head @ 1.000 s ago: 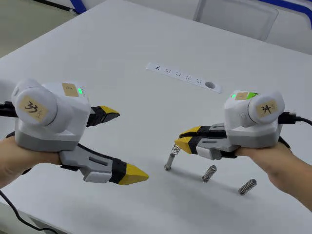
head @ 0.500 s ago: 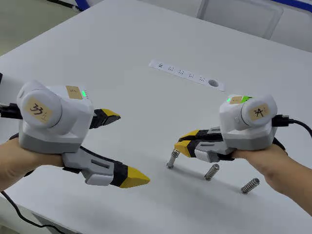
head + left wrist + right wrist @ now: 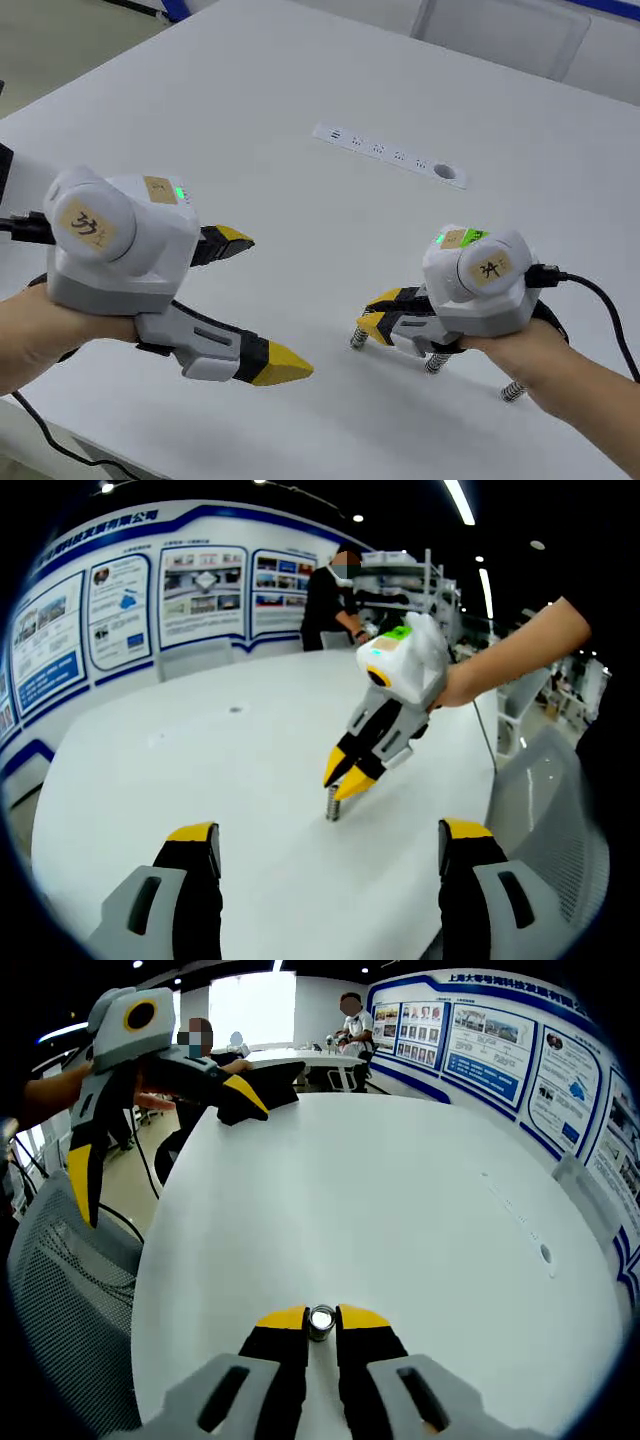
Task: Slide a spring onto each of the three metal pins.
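Right gripper [image 3: 374,320] pinched shut on pin [image 3: 321,1322] top, likely to push spring [image 3: 358,338] down. Left gripper [image 3: 275,303] wide open, empty, held aside, waiting.

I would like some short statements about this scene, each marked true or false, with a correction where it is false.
1. The left hand-held gripper has its jaws wide open. True.
2. The right hand-held gripper is closed on the top of a metal pin. True.
3. Something is held between the jaws of the left hand-held gripper. False: nothing is between them.
4. The power strip touches the right hand-held gripper. False: it lies apart from it, farther along the white table.
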Tool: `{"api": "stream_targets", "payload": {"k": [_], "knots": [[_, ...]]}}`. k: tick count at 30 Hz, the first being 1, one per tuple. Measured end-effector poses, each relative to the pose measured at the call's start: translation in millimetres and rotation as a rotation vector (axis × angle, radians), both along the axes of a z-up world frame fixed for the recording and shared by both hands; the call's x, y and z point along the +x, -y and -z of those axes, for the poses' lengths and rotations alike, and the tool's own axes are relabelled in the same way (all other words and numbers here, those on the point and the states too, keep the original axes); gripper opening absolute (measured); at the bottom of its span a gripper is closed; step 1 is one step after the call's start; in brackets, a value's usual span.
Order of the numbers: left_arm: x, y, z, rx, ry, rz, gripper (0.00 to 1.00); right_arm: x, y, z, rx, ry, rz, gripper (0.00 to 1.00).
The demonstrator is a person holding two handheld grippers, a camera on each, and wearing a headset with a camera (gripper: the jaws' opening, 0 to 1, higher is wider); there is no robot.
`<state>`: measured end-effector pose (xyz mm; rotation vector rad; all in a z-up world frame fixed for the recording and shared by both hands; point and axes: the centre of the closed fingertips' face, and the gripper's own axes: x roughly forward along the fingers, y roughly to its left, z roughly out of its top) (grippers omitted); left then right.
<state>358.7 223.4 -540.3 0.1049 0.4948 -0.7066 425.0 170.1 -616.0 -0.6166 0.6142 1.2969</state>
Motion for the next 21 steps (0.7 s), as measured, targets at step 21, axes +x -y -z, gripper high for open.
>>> {"api": "stream_targets", "payload": {"k": [21], "knots": [[-2.0, 2.3, 2.4, 0.001, -0.007, 0.011, 0.91, 1.9, 0.9, 5.8, -0.02, 0.007, -0.009, 0.12]]}}
